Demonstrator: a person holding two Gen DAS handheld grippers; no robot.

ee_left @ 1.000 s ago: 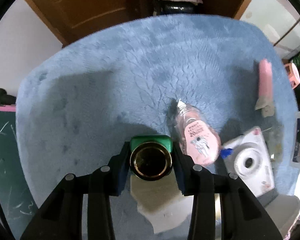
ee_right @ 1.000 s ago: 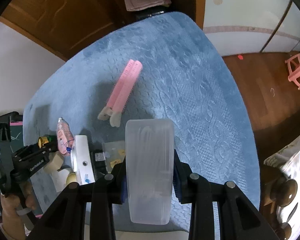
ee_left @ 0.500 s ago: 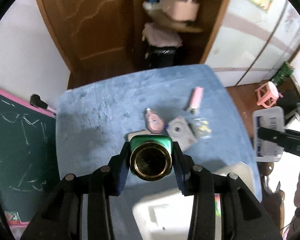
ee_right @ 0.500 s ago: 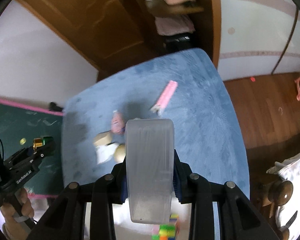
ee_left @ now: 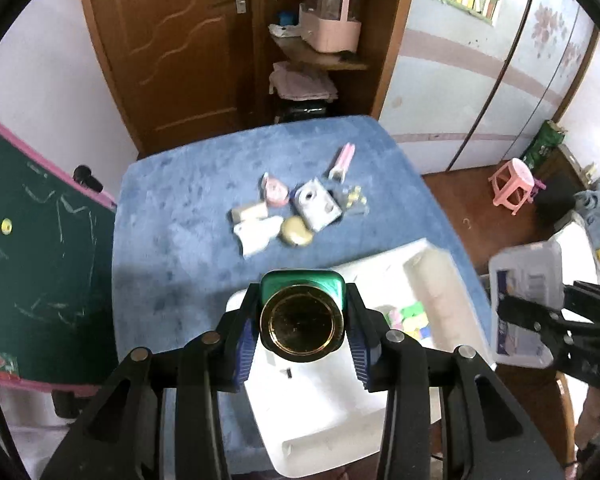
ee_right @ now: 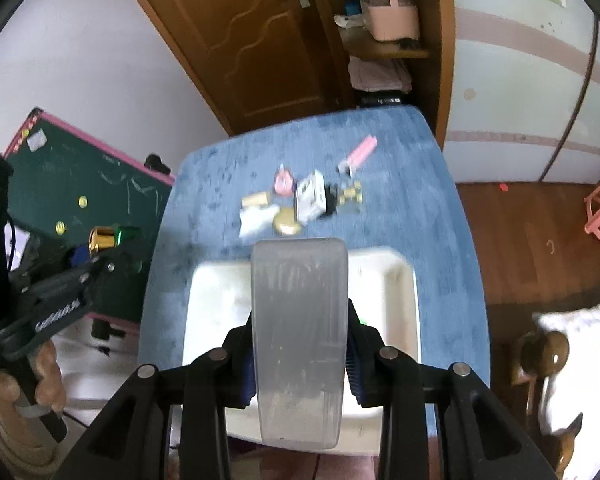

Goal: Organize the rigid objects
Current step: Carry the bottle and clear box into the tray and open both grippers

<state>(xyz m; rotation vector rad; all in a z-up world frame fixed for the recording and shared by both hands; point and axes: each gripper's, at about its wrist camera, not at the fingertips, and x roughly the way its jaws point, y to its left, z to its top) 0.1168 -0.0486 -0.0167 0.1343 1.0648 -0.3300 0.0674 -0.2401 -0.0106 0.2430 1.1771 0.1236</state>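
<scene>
My left gripper (ee_left: 302, 330) is shut on a green bottle with a gold cap (ee_left: 302, 322), held high above the white bin (ee_left: 320, 412) at the near edge of the blue table (ee_left: 180, 208). My right gripper (ee_right: 299, 354) is shut on a clear plastic box (ee_right: 299, 340), also above the white bin (ee_right: 216, 300). In the right wrist view the left gripper (ee_right: 100, 246) with the green bottle (ee_right: 114, 236) shows at the left. The clear box (ee_left: 526, 304) shows at the right edge of the left wrist view. Loose items lie mid-table: a pink clip (ee_left: 343, 160), a white toy camera (ee_left: 314, 204), a pink tape dispenser (ee_left: 276, 192).
A green chalkboard (ee_left: 32, 264) stands left of the table. Behind the table are a brown door (ee_left: 168, 40) and a shelf with a pink basket (ee_left: 332, 28). A pink stool (ee_left: 514, 184) stands on the wooden floor to the right. Coloured blocks (ee_left: 410, 316) lie in the bin.
Both grippers have risen and pulled back from the table top with their objects, so the whole table and the white bin below have come into view.
</scene>
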